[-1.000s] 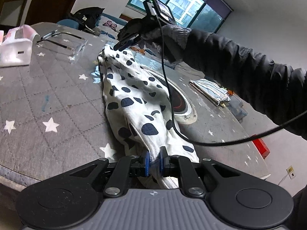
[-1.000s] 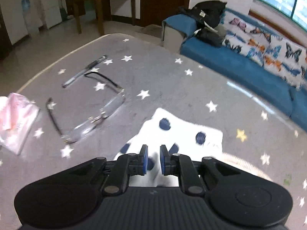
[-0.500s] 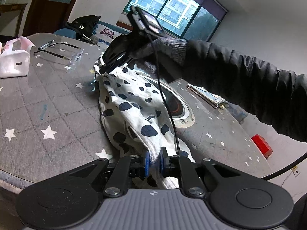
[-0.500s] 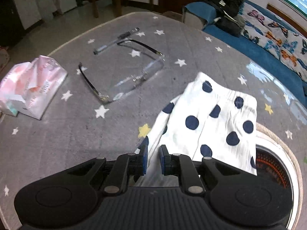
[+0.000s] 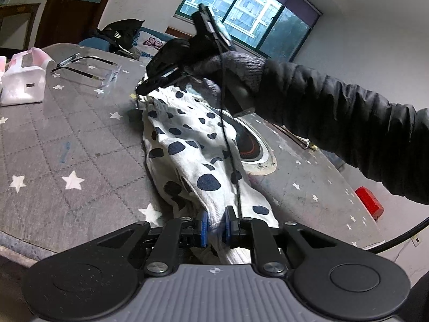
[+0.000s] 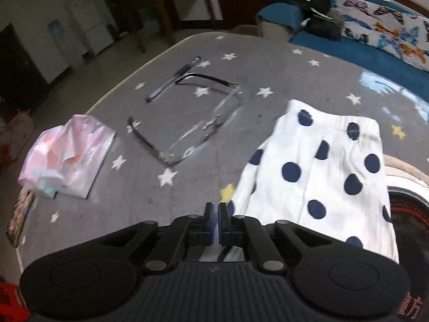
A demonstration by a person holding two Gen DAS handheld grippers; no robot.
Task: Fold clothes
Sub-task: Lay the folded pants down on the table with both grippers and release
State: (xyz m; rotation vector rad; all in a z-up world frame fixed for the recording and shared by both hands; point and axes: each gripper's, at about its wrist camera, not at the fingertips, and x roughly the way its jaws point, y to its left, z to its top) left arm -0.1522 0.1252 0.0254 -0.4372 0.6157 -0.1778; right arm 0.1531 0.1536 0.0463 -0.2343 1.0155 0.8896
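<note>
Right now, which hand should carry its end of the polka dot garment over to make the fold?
Left: the left tongs pinch the polka dot garment at the table's near edge, while the far end beside the right tongs already lies flat.

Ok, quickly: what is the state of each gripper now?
Left gripper: closed on the polka-dot garment.
Right gripper: closed on the same garment's other end.

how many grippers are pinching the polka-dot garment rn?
2. The left gripper clamps the polka-dot garment at its near end by the table edge. The right gripper is shut on the far end, near the glasses. Contact under its pads is partly hidden.
</note>
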